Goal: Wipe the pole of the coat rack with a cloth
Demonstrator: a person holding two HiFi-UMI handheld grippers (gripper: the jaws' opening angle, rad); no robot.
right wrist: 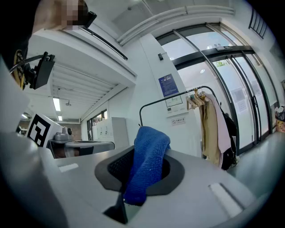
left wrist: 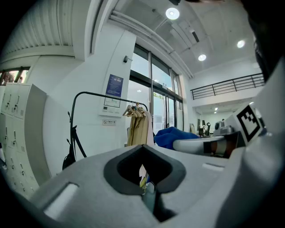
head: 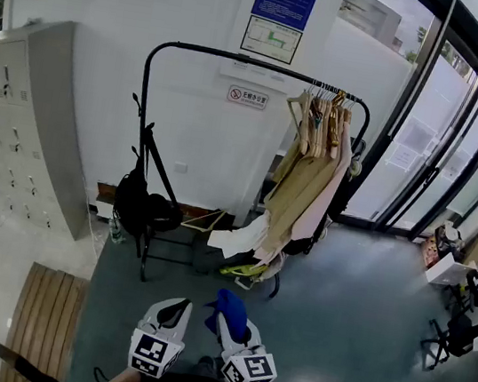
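Observation:
The black coat rack (head: 242, 58) stands against the white wall a few steps ahead, its top pole curving over a bunch of beige and pink coats (head: 313, 175) on hangers at its right end. A blue cloth (head: 229, 312) is pinched in my right gripper (head: 232, 324), held low in front of me, well short of the rack. In the right gripper view the cloth (right wrist: 149, 160) bulges up out of the shut jaws. My left gripper (head: 169, 313) is beside it, shut with nothing in it. The rack (left wrist: 95, 94) is distant in the left gripper view.
Grey lockers (head: 26, 116) line the left wall, with a slatted wooden bench (head: 44, 317) near my left. A black bag (head: 134, 200) and a tripod lean at the rack's left post. Glass doors (head: 444, 146) and office chairs (head: 460, 329) are to the right.

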